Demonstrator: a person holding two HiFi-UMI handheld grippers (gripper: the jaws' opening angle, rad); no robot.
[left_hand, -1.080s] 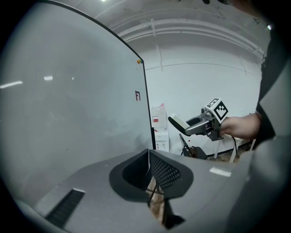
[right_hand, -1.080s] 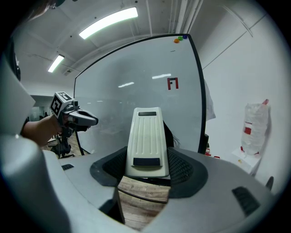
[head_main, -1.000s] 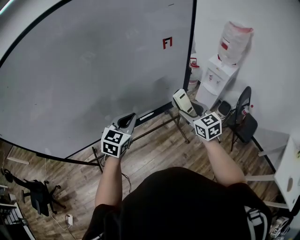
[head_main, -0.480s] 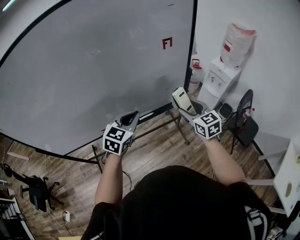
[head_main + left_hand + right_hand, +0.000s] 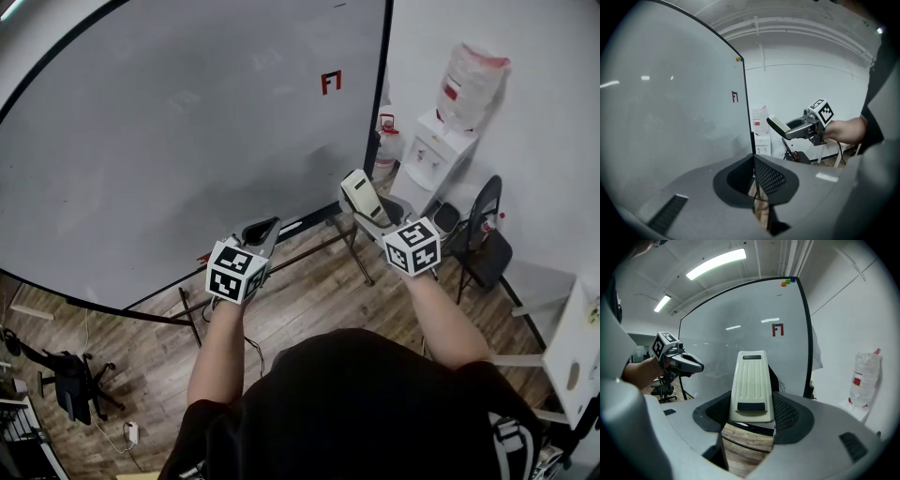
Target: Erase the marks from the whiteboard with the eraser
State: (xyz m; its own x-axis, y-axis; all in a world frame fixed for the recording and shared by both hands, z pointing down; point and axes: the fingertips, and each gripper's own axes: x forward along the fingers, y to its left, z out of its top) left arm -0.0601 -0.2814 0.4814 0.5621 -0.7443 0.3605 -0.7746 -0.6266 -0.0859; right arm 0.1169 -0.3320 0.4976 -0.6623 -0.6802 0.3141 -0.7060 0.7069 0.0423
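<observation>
A large whiteboard (image 5: 187,122) on a stand fills the left of the head view. A small red mark (image 5: 331,82) sits near its right edge, also seen as the red mark (image 5: 777,329) and the red mark (image 5: 735,96). My right gripper (image 5: 361,202) is shut on a cream eraser (image 5: 751,385), held up in front of the board's lower right corner, apart from the surface. In the left gripper view the eraser (image 5: 778,126) shows sideways. My left gripper (image 5: 262,232) is shut with nothing in it, below the board's lower edge.
A water dispenser (image 5: 445,131) with a bottle stands by the white wall at right. A dark folding chair (image 5: 483,244) sits beside it. An office chair (image 5: 70,389) stands at the lower left on the wooden floor. Magnets (image 5: 787,282) sit at the board's top corner.
Both grippers have risen slightly toward the board, the right one carrying the eraser a little left and up. Nothing was taken or let go.
</observation>
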